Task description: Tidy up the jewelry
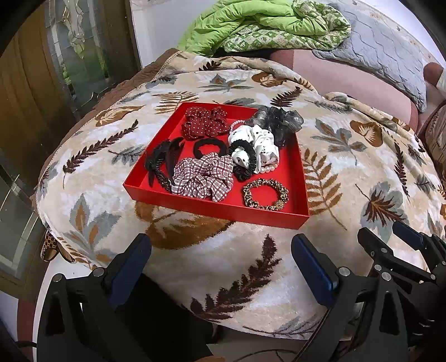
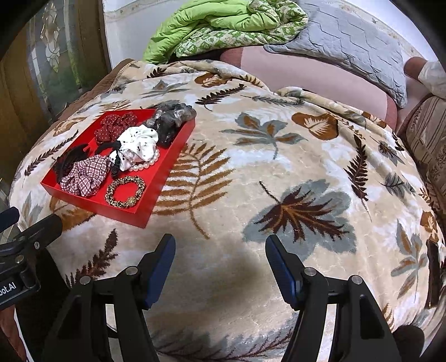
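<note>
Bare blanket (image 2: 251,167) beside tray (image 2: 156,195); scrunchies (image 1: 203,181) crowd inside.

So the whole setup sits on a bed covered with a cream plush blanket (image 2: 251,172) printed with brown and grey-blue leaves and ferns. On the left part of it there's a shallow red tray (image 1: 223,207), resting flat right on the blanket, and that's where all the hair stuff is piled. Everything to the right of the tray is just bare blanket. At the far end, a crumpled green quilt (image 2: 211,25) and a grey quilted pillow (image 2: 348,44) lie on a pink sheet (image 2: 306,75) that shows past the blanket's edge.
</note>
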The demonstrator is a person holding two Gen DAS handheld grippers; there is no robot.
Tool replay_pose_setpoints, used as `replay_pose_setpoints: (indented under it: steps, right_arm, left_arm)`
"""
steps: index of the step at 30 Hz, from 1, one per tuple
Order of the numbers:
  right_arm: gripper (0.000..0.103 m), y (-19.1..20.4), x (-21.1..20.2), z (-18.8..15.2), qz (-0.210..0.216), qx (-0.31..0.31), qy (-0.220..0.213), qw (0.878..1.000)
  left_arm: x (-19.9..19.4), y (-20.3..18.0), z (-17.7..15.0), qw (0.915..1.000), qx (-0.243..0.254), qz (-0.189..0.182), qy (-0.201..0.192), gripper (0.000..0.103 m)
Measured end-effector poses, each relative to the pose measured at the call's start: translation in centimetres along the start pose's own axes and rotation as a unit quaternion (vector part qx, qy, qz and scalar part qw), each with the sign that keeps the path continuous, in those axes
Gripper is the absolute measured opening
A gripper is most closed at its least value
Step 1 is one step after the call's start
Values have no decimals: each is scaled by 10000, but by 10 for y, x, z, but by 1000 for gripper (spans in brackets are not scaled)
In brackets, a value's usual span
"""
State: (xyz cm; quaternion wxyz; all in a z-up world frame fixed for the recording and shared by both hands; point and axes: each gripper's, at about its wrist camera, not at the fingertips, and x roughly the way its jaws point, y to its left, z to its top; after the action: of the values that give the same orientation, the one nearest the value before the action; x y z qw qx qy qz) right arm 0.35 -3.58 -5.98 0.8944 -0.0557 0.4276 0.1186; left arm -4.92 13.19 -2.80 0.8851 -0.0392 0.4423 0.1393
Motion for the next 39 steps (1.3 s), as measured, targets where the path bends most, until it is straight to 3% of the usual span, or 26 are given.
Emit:
replay_pose_setpoints:
  steps: [39]
  right_arm:
    - [74, 7, 10, -5, -42, -198, 129, 9997]
  left_arm:
    - [19, 10, -5, 9993, -185, -160, 293, 100]
